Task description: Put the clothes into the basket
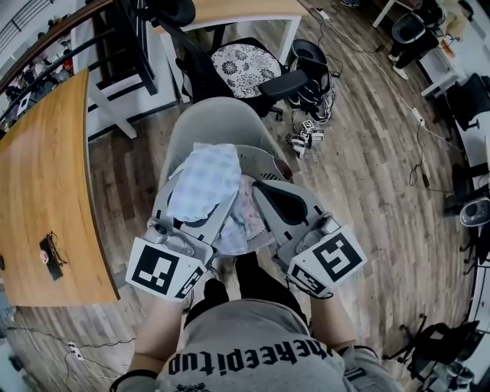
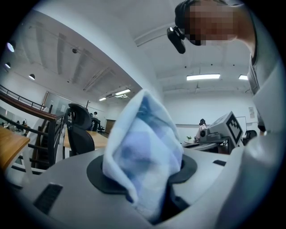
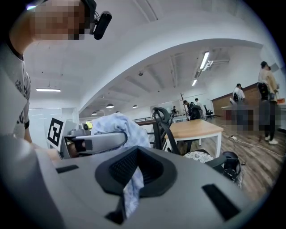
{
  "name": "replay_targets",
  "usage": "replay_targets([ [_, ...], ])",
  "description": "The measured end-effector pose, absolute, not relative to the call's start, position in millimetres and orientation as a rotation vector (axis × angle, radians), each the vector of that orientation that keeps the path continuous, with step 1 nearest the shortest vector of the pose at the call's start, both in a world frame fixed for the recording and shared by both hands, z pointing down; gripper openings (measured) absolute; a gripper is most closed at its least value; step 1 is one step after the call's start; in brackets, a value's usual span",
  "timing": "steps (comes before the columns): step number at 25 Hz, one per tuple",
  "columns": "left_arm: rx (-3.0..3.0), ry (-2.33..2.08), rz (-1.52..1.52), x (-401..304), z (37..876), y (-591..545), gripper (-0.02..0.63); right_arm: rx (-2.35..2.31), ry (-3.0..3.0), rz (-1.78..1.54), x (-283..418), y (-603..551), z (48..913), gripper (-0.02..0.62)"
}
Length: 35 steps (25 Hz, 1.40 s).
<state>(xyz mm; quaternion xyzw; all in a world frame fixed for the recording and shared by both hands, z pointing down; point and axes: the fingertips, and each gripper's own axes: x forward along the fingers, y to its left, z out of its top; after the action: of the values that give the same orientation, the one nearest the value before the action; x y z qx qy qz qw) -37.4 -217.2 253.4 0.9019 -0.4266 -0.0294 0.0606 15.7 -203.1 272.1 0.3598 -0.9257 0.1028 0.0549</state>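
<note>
The checked cloth (image 2: pixel 143 152) sits close and blurred in the left gripper (image 2: pixel 145 183) view, hiding the pad faces. In the head view, marker cubes (image 1: pixel 162 269) toward 6 o'clock hide the person's hands.

Quick headcount: two grippers, left gripper (image 2: pixel 143 174) and right gripper (image 3: pixel 136 172), so two marker cubes (image 1: pixel 162 268) (image 1: pixel 328 260). One checked cloth (image 1: pixel 205 182) pinched in both sets of jaws. Can't tell if the paler bit under it is a second piece. One pale rounded shell (image 1: pixel 222 122) just past the jaws. Two wooden tables (image 1: pixel 46 176) (image 1: pixel 245 9), one left of the jaws, one beyond. One black office chair (image 1: pixel 243 67) ahead, at least two more off right. Two people (image 3: pixel 268 80) (image 3: pixel 239 93) far beyond the right jaws.
</note>
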Motion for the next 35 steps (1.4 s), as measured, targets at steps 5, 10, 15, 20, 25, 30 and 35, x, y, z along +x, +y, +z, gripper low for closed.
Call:
replay_targets([
  [5, 2.689, -1.312, -0.068, -37, 268, -218, 0.224, 1.055, -2.81, 0.333, 16, -208, 281, 0.009],
  [10, 2.648, -1.332, -0.042, -40, 284, -226, 0.224, 1.019, -2.802, 0.366, 13, -219, 293, 0.009],
  [15, 2.596, -1.35, -0.018, -44, 301, -232, 0.224, 0.965, -2.793, 0.414, 6, -227, 307, 0.009],
  [20, 2.565, -1.354, 0.003, -48, 317, -232, 0.224, 0.933, -2.777, 0.445, -1, -229, 323, 0.009],
  [25, 2.518, -1.351, 0.036, -50, 340, -233, 0.224, 0.908, -2.752, 0.494, -3, -231, 343, 0.009],
  [30, 2.485, -1.358, 0.061, -48, 357, -235, 0.224, 0.888, -2.739, 0.529, -1, -233, 358, 0.009],
  [35, 2.456, -1.362, 0.079, -47, 373, -238, 0.224, 0.87, -2.721, 0.56, 0, -235, 373, 0.009],
])
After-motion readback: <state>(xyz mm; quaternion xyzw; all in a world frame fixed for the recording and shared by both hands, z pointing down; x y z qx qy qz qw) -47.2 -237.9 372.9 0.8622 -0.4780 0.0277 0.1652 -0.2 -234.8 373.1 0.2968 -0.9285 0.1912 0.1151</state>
